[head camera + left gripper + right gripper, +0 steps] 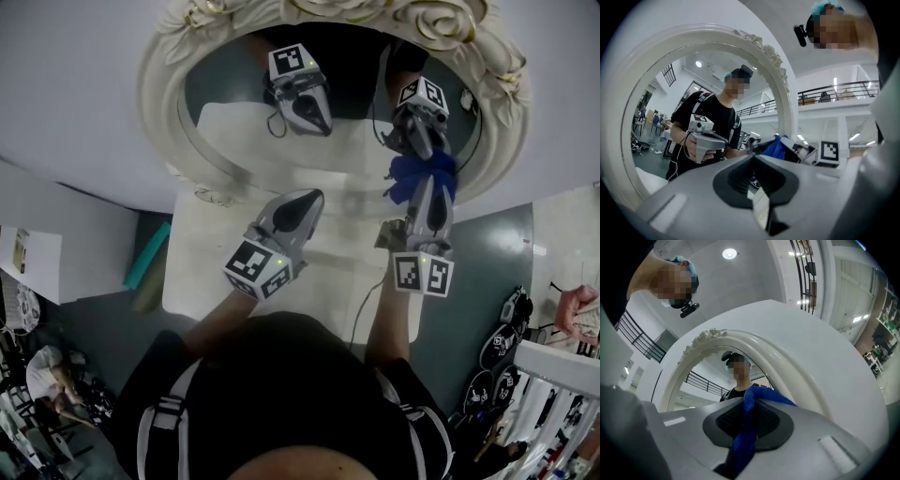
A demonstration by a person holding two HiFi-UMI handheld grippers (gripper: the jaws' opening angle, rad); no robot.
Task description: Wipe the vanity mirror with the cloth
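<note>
Pale wall filled the back of the head view, w/ a white tabletop pushed up against it. On the tabletop stood the round mirror, leaning back to the wall, in a thick white frame w/ carved flowers along the top. Its glass gave back the tabletop, both tools & the person in a black top. The person's arms reached fwd over the tabletop, one tool in each hand. Left claw lay low over the tabletop & pointed at the frame's lower rim, tip near it; touching or not, couldn't tell. In the left gripper view its jaws were clenched together at the tip w/ nothing btwn them. Right claw was up at the glass on the mirror's right side, meeting its own refl. there. In the right gripper view that claw was clamped on the blue cloth, which ran up btwn the dark pads & folded over the tip. In the head view the cloth sat bunched at the claw tip, pressed to the glass low on the right. A thin cable trailed across the tabletop below the right tool.
</note>
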